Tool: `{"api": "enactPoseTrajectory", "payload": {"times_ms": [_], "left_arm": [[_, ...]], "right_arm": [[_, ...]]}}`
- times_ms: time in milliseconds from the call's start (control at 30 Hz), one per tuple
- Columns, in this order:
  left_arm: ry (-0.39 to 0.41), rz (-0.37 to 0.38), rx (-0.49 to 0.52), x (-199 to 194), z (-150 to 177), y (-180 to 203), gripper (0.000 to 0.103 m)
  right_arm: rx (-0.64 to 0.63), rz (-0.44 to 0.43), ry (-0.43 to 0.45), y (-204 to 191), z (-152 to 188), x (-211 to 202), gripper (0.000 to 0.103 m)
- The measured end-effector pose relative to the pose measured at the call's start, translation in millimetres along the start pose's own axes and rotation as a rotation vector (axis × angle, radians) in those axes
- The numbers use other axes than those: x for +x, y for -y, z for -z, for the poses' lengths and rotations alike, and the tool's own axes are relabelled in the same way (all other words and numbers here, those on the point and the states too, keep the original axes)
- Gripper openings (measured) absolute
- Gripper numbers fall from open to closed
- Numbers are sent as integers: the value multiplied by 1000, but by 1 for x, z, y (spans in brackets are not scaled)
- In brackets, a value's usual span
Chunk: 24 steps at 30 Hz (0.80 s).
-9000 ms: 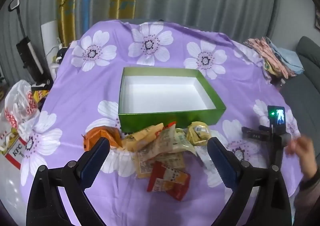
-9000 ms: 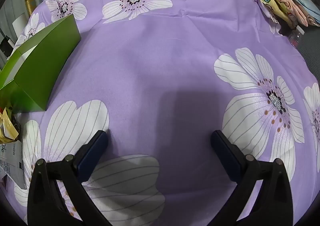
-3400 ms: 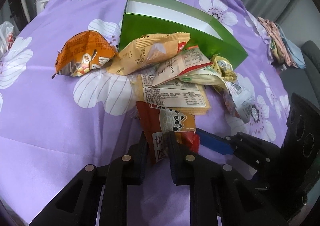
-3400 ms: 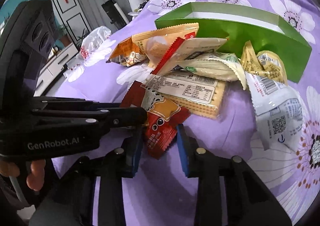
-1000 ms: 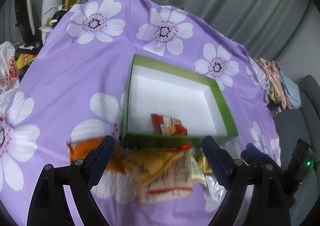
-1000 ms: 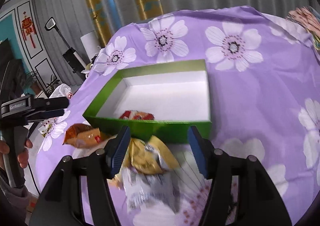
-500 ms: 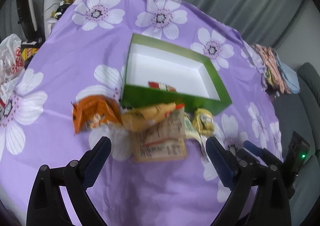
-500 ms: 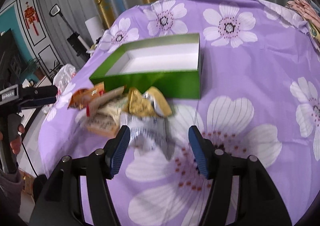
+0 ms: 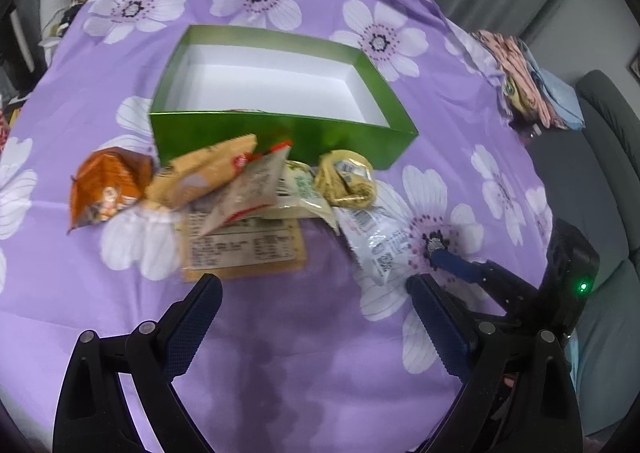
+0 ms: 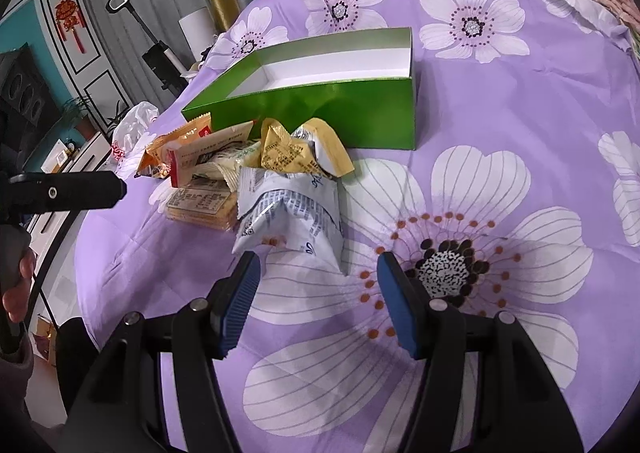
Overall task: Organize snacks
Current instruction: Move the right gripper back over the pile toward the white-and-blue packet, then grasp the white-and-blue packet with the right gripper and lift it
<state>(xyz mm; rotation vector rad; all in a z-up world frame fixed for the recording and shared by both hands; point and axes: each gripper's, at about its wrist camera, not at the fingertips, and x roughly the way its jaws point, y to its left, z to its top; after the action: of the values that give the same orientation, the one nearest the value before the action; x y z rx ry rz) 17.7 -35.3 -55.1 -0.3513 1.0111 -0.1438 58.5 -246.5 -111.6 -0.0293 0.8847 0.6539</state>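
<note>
Cloth [image 9: 320,333]: purple, white flowers; fills both views and bears everything below.

Box [image 9: 280,131]: green, white inside, upper centre of the left view. A sliver of red shows just over its near wall; I cannot tell what it is. The right view sees the box from the side, upper centre, its floor hidden.

Pile [image 9: 248,193]: loose snacks at mid-frame, against the box's near wall.
- Flat pack [image 9: 244,249], label up, at the bottom of the pile.
- White pack [image 10: 292,213], centre of the right view, just beyond that claw's tips.
- Orange pack [image 9: 106,189], mid-left, at the pile's end.
- Yellow pack [image 9: 346,179], against the box's right end.

Left claw [image 9: 316,309]: lower frame, jaws wide apart, nothing between.

Right claw [image 10: 318,293]: lower centre, jaws partly apart and empty.

Step, as I judge it: reaching for the next snack. The right claw wants to advance, straddle the white pack, close and carry it to the box.

View differences: only the left shows the box floor; only the right shows the white pack's puffed shape and a hand [image 10: 18,289] at far left.
</note>
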Motion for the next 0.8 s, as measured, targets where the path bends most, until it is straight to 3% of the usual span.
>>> {"api": "enactPoseTrajectory", "payload": {"times_ms": [367,733,800], "left_arm": [[-66,-3,10,48,-8,30,95],[-39,-27,-10,67,-18,33,95],[-33,-28,-25,68,-20,30,88]], "right_arm": [[-8,-35,-9,4,0,17,61],[-30,-100,-21,2,-15,33,61],[-40,-113,-22,-1,-16,34,59]]}}
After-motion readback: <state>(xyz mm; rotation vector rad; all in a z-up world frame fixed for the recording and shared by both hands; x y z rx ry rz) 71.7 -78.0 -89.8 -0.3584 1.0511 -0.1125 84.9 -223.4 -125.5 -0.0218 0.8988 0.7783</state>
